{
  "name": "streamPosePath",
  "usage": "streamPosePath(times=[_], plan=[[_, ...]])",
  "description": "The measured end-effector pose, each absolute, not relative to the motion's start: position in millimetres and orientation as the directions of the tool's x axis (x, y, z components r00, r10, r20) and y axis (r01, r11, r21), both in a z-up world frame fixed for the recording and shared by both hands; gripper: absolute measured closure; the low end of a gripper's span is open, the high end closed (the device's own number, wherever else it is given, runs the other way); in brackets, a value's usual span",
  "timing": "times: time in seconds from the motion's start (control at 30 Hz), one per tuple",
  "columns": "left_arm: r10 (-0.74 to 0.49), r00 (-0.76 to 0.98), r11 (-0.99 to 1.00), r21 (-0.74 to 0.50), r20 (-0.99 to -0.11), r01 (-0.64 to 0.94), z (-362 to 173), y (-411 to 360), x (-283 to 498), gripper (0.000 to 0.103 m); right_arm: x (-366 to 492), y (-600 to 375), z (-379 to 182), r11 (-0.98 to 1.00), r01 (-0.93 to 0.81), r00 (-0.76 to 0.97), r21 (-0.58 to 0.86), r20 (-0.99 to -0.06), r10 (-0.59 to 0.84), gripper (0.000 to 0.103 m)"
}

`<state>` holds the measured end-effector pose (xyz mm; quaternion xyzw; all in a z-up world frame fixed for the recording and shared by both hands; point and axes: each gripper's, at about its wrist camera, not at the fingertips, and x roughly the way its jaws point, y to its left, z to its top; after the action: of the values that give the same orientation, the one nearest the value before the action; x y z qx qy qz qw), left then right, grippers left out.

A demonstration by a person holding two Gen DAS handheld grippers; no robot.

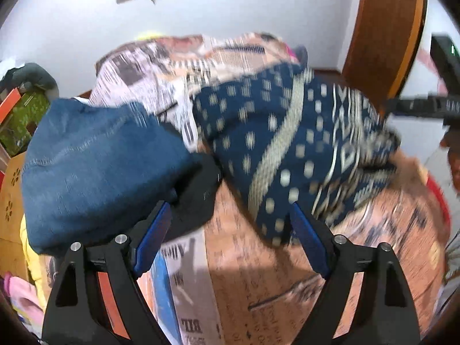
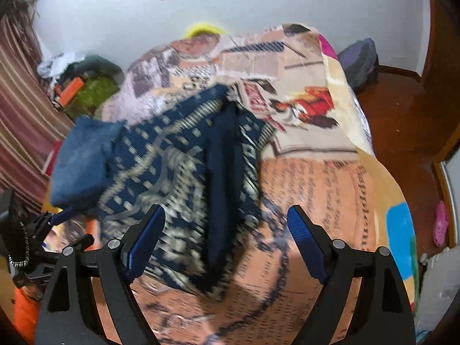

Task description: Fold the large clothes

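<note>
A navy garment with cream dots and bands lies crumpled on a bed covered by a newspaper-print spread. Left of it sits a folded blue denim piece, with a black cloth at its lower edge. My left gripper hovers open just in front of these, with only bedspread between its blue pads. In the right wrist view the navy garment spreads beside the denim. My right gripper stands open above the garment's near edge, and its pads press on nothing.
The bedspread stretches free to the right. A striped curtain hangs at the left, and a green box sits beyond the denim. On the brown floor at the right lie a dark bag and a pink sandal.
</note>
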<state>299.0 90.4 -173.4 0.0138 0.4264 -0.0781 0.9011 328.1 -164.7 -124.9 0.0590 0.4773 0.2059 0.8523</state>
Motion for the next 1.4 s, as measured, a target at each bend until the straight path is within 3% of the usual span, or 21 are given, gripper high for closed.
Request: streamPosePath(times=[0.23, 0.4, 0.57, 0.8, 0.97, 1.03, 1.2, 1.3, 1.4], plan=[[-0.278, 0.588, 0.958, -0.260, -0.760, 0.117, -168, 103, 345, 0.018, 348, -139, -125, 0.889, -0.330, 0.445, 0.317, -0.778, 0.443, 0.018], [-0.423, 0.474, 0.893, -0.444, -0.772, 0.074, -203, 107, 376, 0.018, 368, -136, -150, 0.891, -0.297, 0.397, 0.343, -0.804, 0.442, 0.019], [-0.554, 0.420, 0.804, -0.593, -0.719, 0.046, -225, 110, 392, 0.016, 388, -151, -181, 0.892, -0.229, 0.340, 0.390, -0.827, 0.449, 0.018], [-0.608, 0.398, 0.748, -0.663, -0.687, -0.002, -246, 109, 417, 0.008, 404, -159, -195, 0.834, -0.212, 0.272, 0.509, -0.789, 0.550, 0.016], [-0.586, 0.408, 0.763, -0.646, -0.700, -0.012, -245, 100, 423, 0.007, 412, -151, -203, 0.790, -0.207, 0.224, 0.577, -0.758, 0.612, 0.016], [-0.579, 0.412, 0.767, -0.641, -0.704, -0.016, -244, 98, 421, 0.011, 413, -150, -208, 0.773, -0.184, 0.207, 0.607, -0.745, 0.634, 0.021], [-0.550, 0.422, 0.799, -0.601, -0.720, 0.016, -228, 90, 411, 0.030, 404, -149, -205, 0.756, -0.177, 0.184, 0.630, -0.733, 0.654, 0.060], [-0.543, 0.428, 0.812, -0.581, -0.723, 0.049, -211, 82, 402, 0.046, 396, -150, -197, 0.747, -0.177, 0.177, 0.641, -0.726, 0.665, 0.068], [-0.552, 0.449, 0.807, -0.586, -0.702, 0.076, -190, 87, 392, 0.053, 386, -147, -179, 0.745, -0.196, 0.186, 0.637, -0.722, 0.666, 0.072]])
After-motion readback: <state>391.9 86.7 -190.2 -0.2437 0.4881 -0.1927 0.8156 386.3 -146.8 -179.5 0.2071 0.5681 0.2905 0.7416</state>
